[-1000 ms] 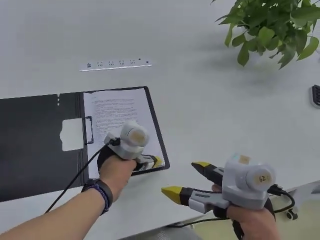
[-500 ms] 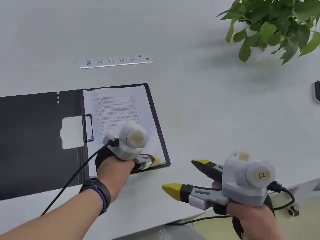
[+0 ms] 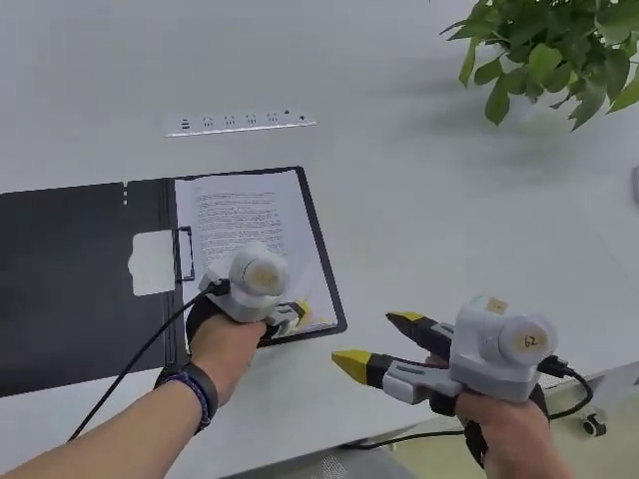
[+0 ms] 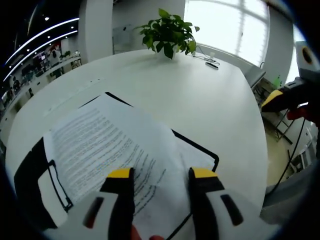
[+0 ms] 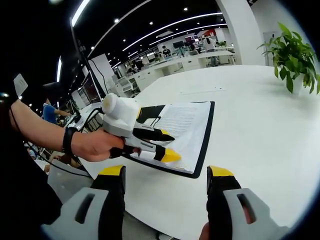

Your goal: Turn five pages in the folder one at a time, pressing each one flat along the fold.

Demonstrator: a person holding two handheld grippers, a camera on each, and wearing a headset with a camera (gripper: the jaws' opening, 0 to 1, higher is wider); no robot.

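Space is no worry: the white table (image 3: 449, 220) runs wide ahead of both claws, with a plant (image 3: 549, 50) far beyond your right claw (image 3: 377, 341) and a power strip (image 3: 240, 122) well past your left claw (image 3: 298, 317). The black folder (image 3: 70, 289) lies open under and to the left of the left claw, its bare cover stretching away on that side. The printed page (image 3: 245, 225) lies flat on the folder's right half, straight ahead of the left claw's jaws, with its near corner just at their tips.

Watch that corner. I judge that if you close too deep on it you may catch more than one sheet, and your count of pages goes wrong. Pinch hard or drag sideways and the paper could crease, or tear at the clip (image 3: 185, 254), which sits ahead and to the left of the claw. Lift fast and the light folder may slide, since nothing pins it down.

Your left claw is released, jaws moderately apart, with the page corner showing between them; I cannot tell whether a tip touches the paper. Your right claw hangs to the right of the folder, near the table's front edge, jaws spread wide, grasping nothing and touching nothing.
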